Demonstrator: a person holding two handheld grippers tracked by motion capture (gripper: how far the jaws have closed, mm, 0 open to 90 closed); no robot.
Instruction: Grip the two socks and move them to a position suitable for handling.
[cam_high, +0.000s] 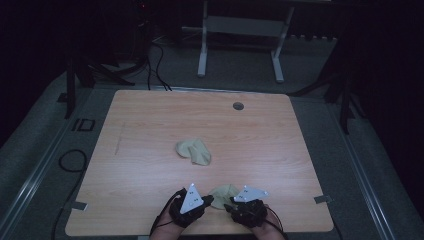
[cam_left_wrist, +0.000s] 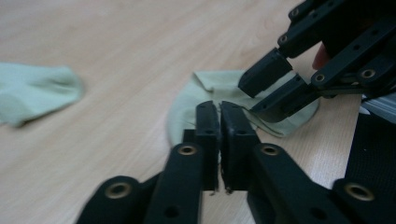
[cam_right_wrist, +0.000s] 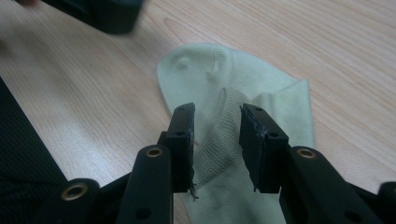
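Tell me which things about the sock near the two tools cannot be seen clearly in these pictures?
- Near sock, high view: its near edge is hidden by both tools; small and dim.
- Left tool, left gripper view: jaws shut; whether fabric is pinched cannot be told.
- Right tool, right gripper view: ribbed cuff lies between its jaws, but contact is unclear.
- Far sock, left gripper view: blurred, cut off by the left edge.

table (cam_high: 150, 125): pale wood-grain top, smooth, with a soft sheen
near sock (cam_right_wrist: 261, 88): light green knit cloth, matt; ribbed weave at the cuff between my right jaws
far sock (cam_high: 194, 151): same pale cloth, matt, rumpled
my left gripper (cam_left_wrist: 220, 122): black matt plastic jaws, brass-coloured metal rivets; pad edges look frayed
my right gripper (cam_right_wrist: 217, 128): black matt plastic, brass-coloured rivets, rough worn pad faces
plates (cam_high: 191, 198): grey, flat, matt
floor (cam_high: 40, 150): grey, dull, carpet-like
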